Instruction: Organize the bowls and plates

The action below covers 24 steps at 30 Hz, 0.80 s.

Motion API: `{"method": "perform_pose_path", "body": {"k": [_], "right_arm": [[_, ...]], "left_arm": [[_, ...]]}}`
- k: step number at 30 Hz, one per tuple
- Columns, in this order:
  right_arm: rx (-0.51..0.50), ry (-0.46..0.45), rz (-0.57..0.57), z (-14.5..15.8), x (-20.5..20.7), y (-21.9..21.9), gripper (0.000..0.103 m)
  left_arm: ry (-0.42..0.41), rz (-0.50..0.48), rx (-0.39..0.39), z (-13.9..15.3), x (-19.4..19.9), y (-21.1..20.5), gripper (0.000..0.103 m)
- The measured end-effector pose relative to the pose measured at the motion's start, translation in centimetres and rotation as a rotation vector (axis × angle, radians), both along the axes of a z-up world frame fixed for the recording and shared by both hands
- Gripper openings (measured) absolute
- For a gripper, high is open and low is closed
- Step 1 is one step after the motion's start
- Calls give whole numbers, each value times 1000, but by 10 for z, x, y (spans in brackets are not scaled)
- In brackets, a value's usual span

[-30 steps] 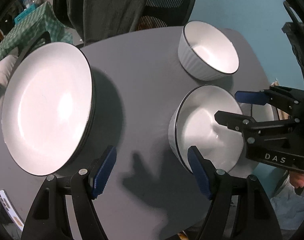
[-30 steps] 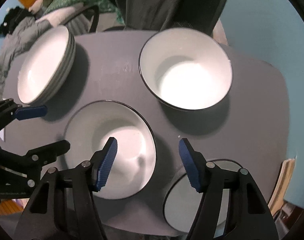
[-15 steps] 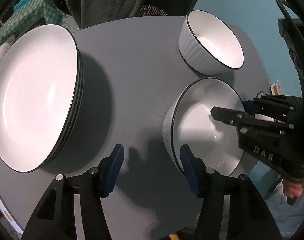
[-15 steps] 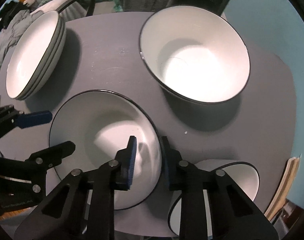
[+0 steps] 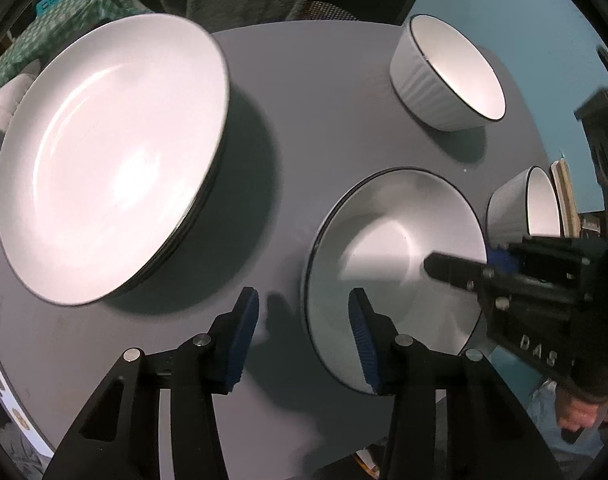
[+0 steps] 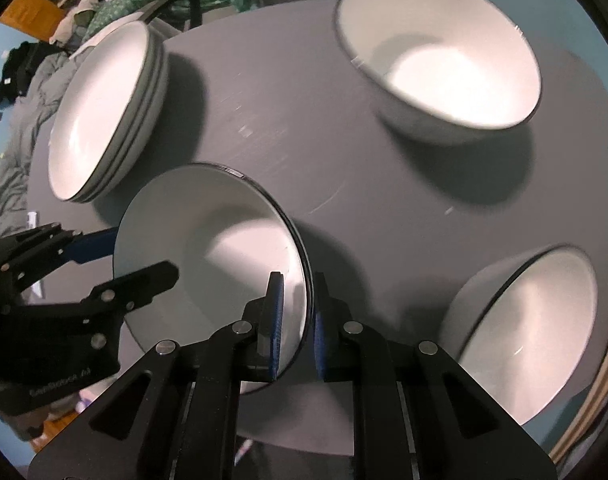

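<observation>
**Shallow bowl, gripped at both rims**

Bowl on grey table, between plate stack and two deep bowls. Right gripper: jaws just closed, clamping near rim. Left gripper: half open, jaws closing astride opposite rim, pads apart from it.

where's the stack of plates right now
The stack of plates fills the left of the left wrist view, on the grey table, left of the bowl both hand-held grippers straddle. It shows upper left in the right wrist view.
</observation>
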State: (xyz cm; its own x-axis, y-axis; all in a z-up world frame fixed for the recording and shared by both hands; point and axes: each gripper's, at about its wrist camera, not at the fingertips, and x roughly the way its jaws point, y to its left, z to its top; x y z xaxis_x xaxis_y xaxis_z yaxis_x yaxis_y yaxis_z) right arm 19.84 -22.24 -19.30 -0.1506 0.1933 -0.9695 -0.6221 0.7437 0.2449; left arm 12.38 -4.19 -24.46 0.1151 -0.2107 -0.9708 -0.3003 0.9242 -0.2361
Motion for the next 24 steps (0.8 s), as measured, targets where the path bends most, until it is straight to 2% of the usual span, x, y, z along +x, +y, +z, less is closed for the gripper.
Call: {"method": "perform_pose_path", "body": {"k": [6,12,22,24], "right_arm": [[31,36,-29,2,-17,-16,13],[48,49,-68,5,11,-29,13],[23,42,-39,-10,7,-10,13],[21,50,-38,-13,7,-8,13]], "left_arm": [[21,10,2,-8,-8,3,47],[7,27,-12,-7,-9,7,46],[28,32,-2,-14,-6,5,46],[39,39,-12,-17,-5,5,33]]}}
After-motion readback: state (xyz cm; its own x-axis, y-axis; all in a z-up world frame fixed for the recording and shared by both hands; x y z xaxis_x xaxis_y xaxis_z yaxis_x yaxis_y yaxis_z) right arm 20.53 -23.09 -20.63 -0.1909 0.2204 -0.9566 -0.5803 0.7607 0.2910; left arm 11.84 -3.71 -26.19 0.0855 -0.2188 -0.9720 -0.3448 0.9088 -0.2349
